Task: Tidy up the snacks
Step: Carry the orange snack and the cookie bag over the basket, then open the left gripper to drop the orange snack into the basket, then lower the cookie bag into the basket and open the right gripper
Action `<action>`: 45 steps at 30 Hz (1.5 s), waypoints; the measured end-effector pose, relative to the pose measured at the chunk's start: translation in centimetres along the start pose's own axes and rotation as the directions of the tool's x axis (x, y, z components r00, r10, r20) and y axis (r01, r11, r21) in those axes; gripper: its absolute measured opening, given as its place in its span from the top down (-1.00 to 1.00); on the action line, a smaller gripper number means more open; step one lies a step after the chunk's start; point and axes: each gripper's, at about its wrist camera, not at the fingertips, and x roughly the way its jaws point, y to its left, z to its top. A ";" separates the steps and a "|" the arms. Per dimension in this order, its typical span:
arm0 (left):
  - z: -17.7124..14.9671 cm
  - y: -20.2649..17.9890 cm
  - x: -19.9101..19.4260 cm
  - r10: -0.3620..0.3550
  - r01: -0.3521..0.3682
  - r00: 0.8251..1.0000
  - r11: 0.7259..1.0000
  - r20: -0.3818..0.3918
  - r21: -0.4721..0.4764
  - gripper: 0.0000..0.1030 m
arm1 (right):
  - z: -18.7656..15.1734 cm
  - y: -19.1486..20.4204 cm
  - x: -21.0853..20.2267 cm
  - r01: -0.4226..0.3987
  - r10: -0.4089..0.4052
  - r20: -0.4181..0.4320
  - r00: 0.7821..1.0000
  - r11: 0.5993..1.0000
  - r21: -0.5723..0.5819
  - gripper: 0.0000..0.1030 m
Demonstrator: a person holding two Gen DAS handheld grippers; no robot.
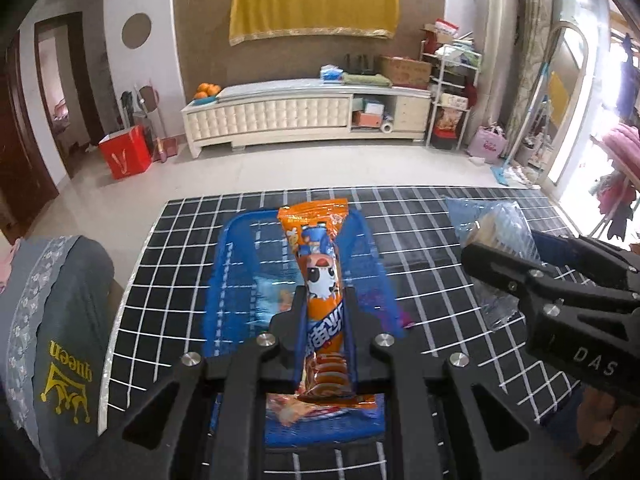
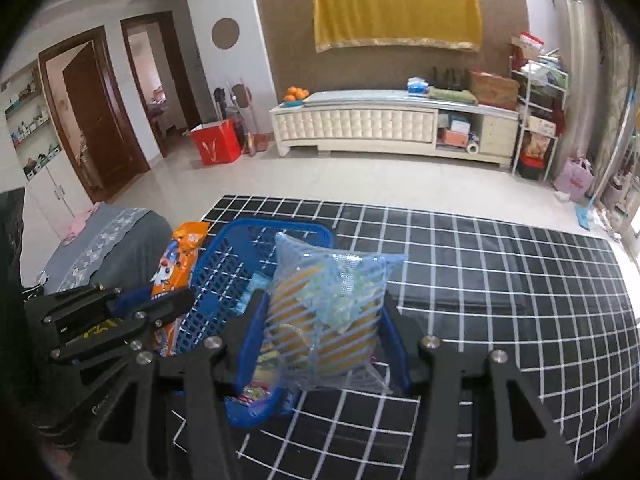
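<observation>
My left gripper is shut on a long orange snack packet with a cartoon face, held lengthwise over the blue plastic basket. A few other snack packets lie in the basket's bottom. My right gripper is shut on a clear blue-striped bag of yellow biscuits, held above the basket's right rim. The right gripper with its bag shows at the right in the left wrist view. The left gripper and the orange packet show at the left in the right wrist view.
The basket stands on a table with a black cloth with white grid lines, which stretches far to the right. A grey cushioned chair back stands close on the left. Beyond is tiled floor and a white TV cabinet.
</observation>
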 end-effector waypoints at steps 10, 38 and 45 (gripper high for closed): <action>0.9 3.7 5.3 -0.032 0.024 0.993 0.997 -0.113 -0.069 0.72 | 0.9 1.4 5.1 -0.032 0.032 -0.065 0.997 0.999 -0.012 -0.12; 0.2 7.4 3.8 0.000 -0.008 0.997 0.995 -0.082 -0.097 -0.11 | 1.4 4.2 6.0 -0.076 0.073 -0.111 0.991 0.997 -0.021 -0.12; -0.6 10.6 3.5 0.018 -0.031 0.996 0.988 -0.088 -0.148 -0.11 | 2.4 7.0 7.5 -0.065 0.054 -0.139 0.989 0.995 -0.076 -0.12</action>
